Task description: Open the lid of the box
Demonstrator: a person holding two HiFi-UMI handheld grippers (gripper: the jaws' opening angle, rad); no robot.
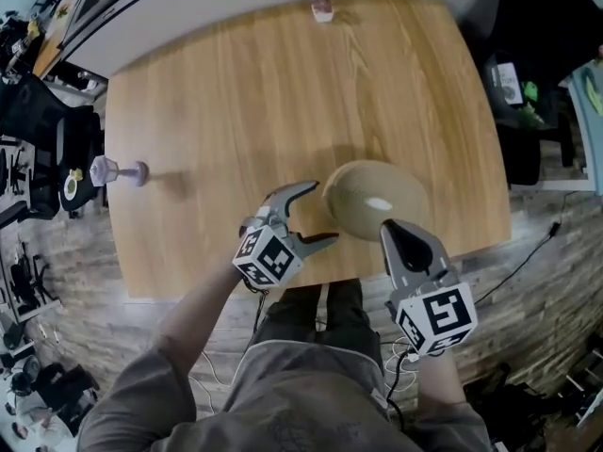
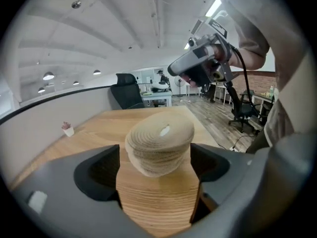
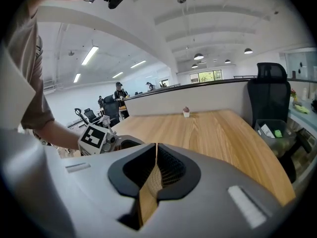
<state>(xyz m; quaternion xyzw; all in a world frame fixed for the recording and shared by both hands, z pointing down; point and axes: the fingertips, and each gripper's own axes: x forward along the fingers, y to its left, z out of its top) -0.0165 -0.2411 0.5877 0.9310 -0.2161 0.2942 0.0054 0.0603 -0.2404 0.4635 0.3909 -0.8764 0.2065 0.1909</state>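
Note:
A round woven box [image 1: 375, 199] with a domed lid sits near the table's front edge. In the left gripper view the box [image 2: 159, 142] stands straight ahead, just beyond the jaws. My left gripper [image 1: 324, 213] is open at the box's left side, one finger on either side of its edge, apart from it. My right gripper [image 1: 392, 227] is shut and empty over the box's near right side. From the left gripper view the right gripper [image 2: 171, 69] hangs in the air above the box. In the right gripper view the jaws [image 3: 155, 168] meet and the box is hidden.
A small potted plant [image 1: 322, 8] stands at the table's far edge. A purple and white object [image 1: 119, 170] lies at the left edge. The wooden table [image 1: 236, 102] ends close behind both grippers. A black office chair [image 3: 270, 94] stands past the right side.

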